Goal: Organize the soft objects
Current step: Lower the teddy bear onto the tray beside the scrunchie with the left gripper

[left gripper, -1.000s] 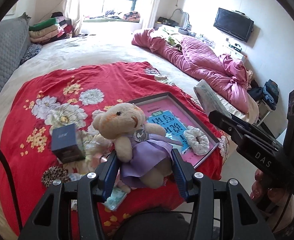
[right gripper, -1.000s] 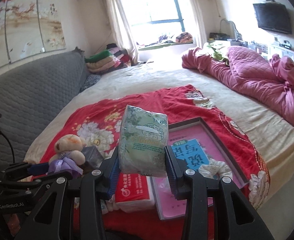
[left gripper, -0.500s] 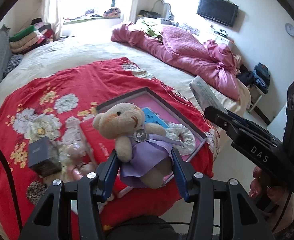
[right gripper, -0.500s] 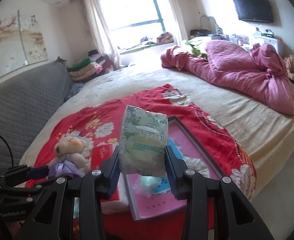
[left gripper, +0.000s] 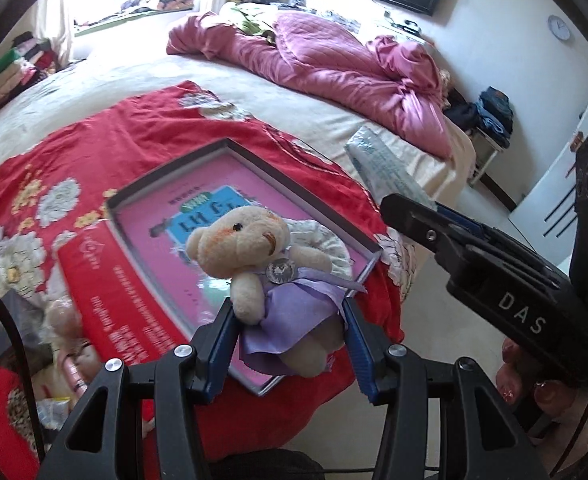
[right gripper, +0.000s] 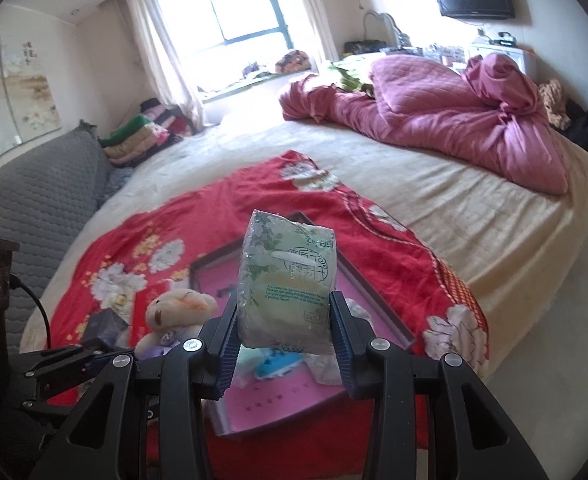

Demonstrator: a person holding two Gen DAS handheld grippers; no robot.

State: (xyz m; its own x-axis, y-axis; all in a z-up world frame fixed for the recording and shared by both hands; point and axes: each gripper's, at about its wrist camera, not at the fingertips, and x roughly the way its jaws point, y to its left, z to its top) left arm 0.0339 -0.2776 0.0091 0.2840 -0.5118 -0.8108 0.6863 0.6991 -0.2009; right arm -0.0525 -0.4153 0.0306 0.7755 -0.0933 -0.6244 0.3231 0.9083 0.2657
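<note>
My left gripper (left gripper: pixel 288 328) is shut on a cream teddy bear in a purple dress (left gripper: pixel 270 272) and holds it above the near corner of a grey-rimmed pink tray (left gripper: pixel 254 156) on the red floral blanket. My right gripper (right gripper: pixel 284 336) is shut on a green tissue pack (right gripper: pixel 288 280) and holds it above the same tray (right gripper: pixel 378 296). The bear also shows at the lower left of the right wrist view (right gripper: pixel 176 314). A white scrunchie (left gripper: pixel 326 240) lies in the tray, partly hidden behind the bear.
A red tissue pack (left gripper: pixel 110 292) lies left of the tray, with a dark box (right gripper: pixel 106 326) and small clutter beyond it. A crumpled pink quilt (right gripper: pixel 454 120) lies at the far right of the bed. The bed edge and floor (left gripper: pixel 434 360) are to the right.
Both grippers have moved right and forward with their loads, from beside the tray to over it. The bear now hangs over the tray's near corner.
</note>
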